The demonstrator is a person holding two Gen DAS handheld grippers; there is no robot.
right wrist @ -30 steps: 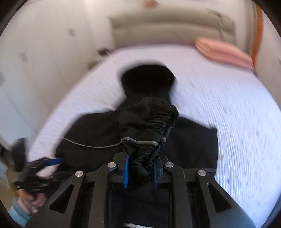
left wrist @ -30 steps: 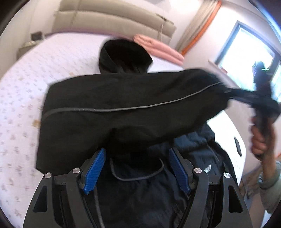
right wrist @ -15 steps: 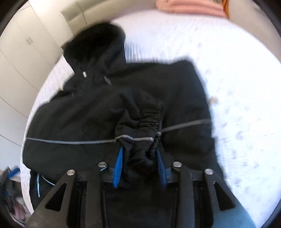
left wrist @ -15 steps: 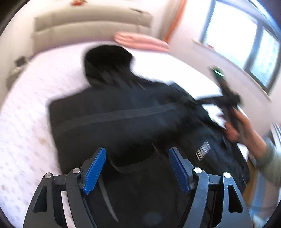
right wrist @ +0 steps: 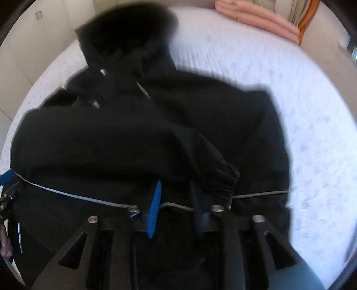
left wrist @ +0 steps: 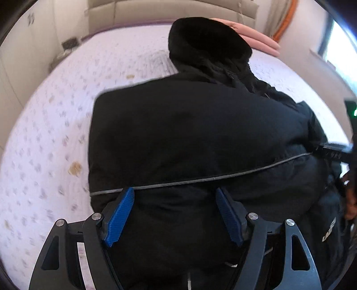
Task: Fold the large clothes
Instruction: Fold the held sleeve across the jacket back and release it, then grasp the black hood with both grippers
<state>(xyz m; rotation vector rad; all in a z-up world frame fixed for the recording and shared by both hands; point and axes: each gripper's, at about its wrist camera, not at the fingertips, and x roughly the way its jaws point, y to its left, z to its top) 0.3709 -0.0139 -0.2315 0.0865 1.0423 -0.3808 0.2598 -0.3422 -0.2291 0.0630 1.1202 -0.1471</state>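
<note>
A black hooded jacket [left wrist: 200, 133] lies on the bed [left wrist: 44, 133] with its hood [left wrist: 207, 42] toward the headboard. One sleeve is folded across the body. My left gripper [left wrist: 174, 194] hangs open just over the jacket's lower part, its blue pads wide apart and pressing on nothing. In the right wrist view the jacket [right wrist: 200, 111] fills the middle. My right gripper [right wrist: 176, 185] is closing, its narrow jaws pinching the sleeve at the gathered cuff [right wrist: 223, 176]. That gripper also shows at the left wrist view's right edge, with a hand [left wrist: 350, 200] below it.
The bed sheet [right wrist: 312, 111] is white with a faint lilac print and lies bare to both sides of the jacket. A pink folded cloth [left wrist: 261, 38] rests near the beige headboard [left wrist: 167, 9]. A window [left wrist: 341, 51] is at the right, white cupboards [right wrist: 33, 33] at the left.
The right gripper came down with the cuff, laying the sleeve across the jacket body; its jaws widened briefly, then narrowed. The left gripper sank closer to the jacket, still open.
</note>
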